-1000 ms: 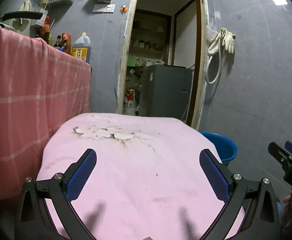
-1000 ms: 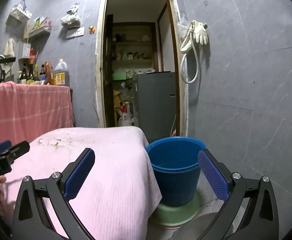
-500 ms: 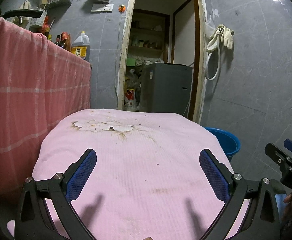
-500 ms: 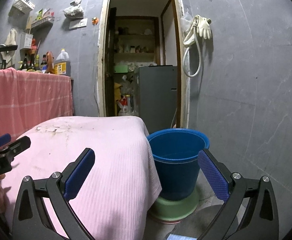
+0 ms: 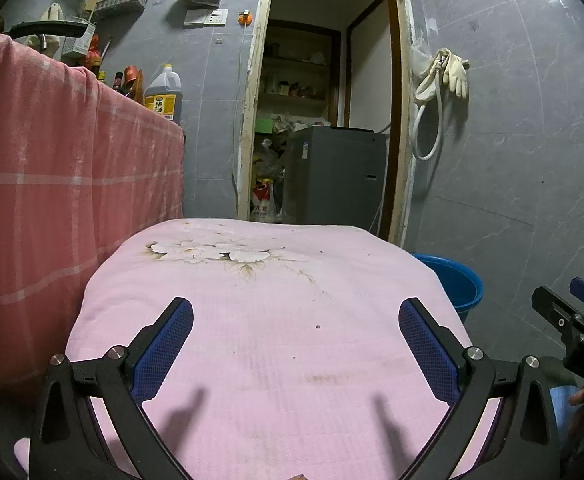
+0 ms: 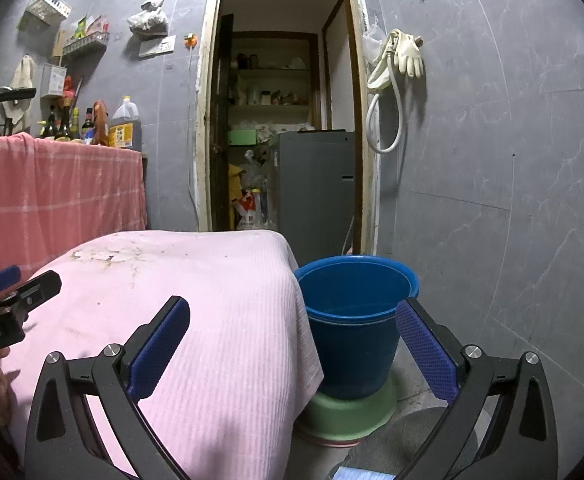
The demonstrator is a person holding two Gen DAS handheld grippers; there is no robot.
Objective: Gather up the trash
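Left gripper [image 5: 295, 328]: lower frame, jaws wide apart, empty, above pink cloth [image 5: 268, 320]
Pink cloth: centre, flower print toward its far end, small dark specks
Red checked cloth [image 5: 52, 184]: left edge, hanging
Blue bucket [image 5: 458, 284]: right of pink cloth
Right gripper [image 5: 572, 320]: right edge, partly cut off
Doorway [image 5: 324, 92]: upper centre

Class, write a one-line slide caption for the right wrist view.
Open right gripper hangs over a pink-covered table beside a blue bucket on a green basin.
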